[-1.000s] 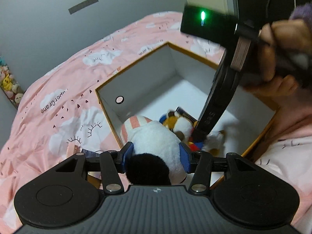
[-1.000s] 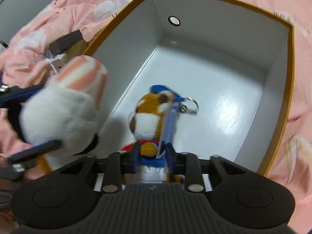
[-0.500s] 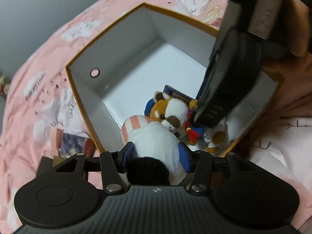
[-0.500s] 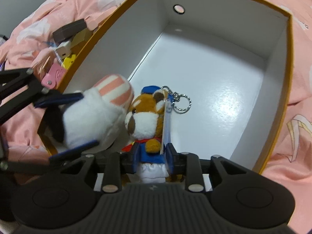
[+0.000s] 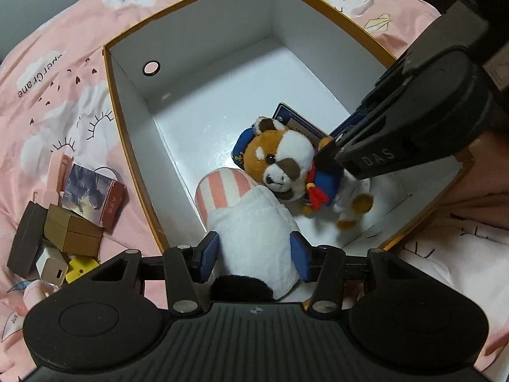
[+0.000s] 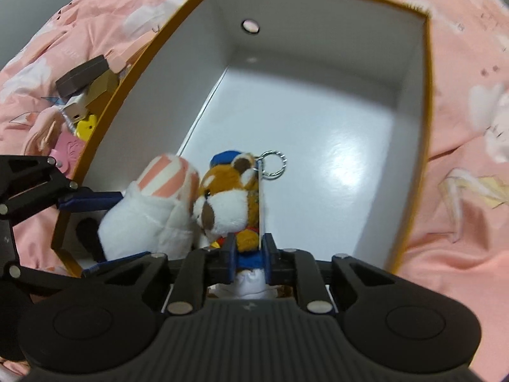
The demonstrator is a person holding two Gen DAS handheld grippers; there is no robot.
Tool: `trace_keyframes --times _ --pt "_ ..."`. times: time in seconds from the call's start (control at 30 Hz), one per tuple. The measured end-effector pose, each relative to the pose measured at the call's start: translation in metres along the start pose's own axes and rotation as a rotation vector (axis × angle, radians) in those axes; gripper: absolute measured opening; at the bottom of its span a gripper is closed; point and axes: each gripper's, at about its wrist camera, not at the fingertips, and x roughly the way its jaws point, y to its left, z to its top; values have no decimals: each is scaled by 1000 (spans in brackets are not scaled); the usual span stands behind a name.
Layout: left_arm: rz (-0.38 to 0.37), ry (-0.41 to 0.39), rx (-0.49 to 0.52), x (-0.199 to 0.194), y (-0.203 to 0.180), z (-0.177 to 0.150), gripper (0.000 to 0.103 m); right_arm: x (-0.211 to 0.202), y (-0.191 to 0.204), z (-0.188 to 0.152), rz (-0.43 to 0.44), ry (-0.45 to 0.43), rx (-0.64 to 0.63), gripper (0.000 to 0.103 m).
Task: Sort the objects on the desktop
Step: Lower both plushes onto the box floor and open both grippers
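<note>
— Two plush toys, where are they?
— Both sit low inside the white cardboard box with the orange rim (image 5: 127, 102). The left gripper (image 5: 253, 253) pinches the white plush with pink stripes (image 5: 254, 222).
— And the right gripper (image 6: 249, 256)?
— Its jaws have just been closing and clamp the brown-and-white raccoon keychain plush (image 6: 229, 203).

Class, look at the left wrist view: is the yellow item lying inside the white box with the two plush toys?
No, the yellow item lies outside the white box, on the pink bedding among small boxes.
</note>
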Motion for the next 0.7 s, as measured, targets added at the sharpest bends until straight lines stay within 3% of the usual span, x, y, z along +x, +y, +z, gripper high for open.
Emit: trace_keyframes --times 0.07,0.27,0.33,0.53,0.7 --pt "2 -5 10 -1 -3 -1 56 4 1 -1 8 21 -1 17" --pt "-39 -35 -9 -1 4 -3 56 16 -5 -1 148 102 89 21" --pt "-56 -40 -34 -6 9 -4 51 20 -9 -1 210 136 139 21" --pt "-63 -60 -23 -13 6 -4 43 24 -9 -1 262 144 170 24" --pt "-35 -36 7 -4 1 -1 42 35 3 0 213 147 103 31"
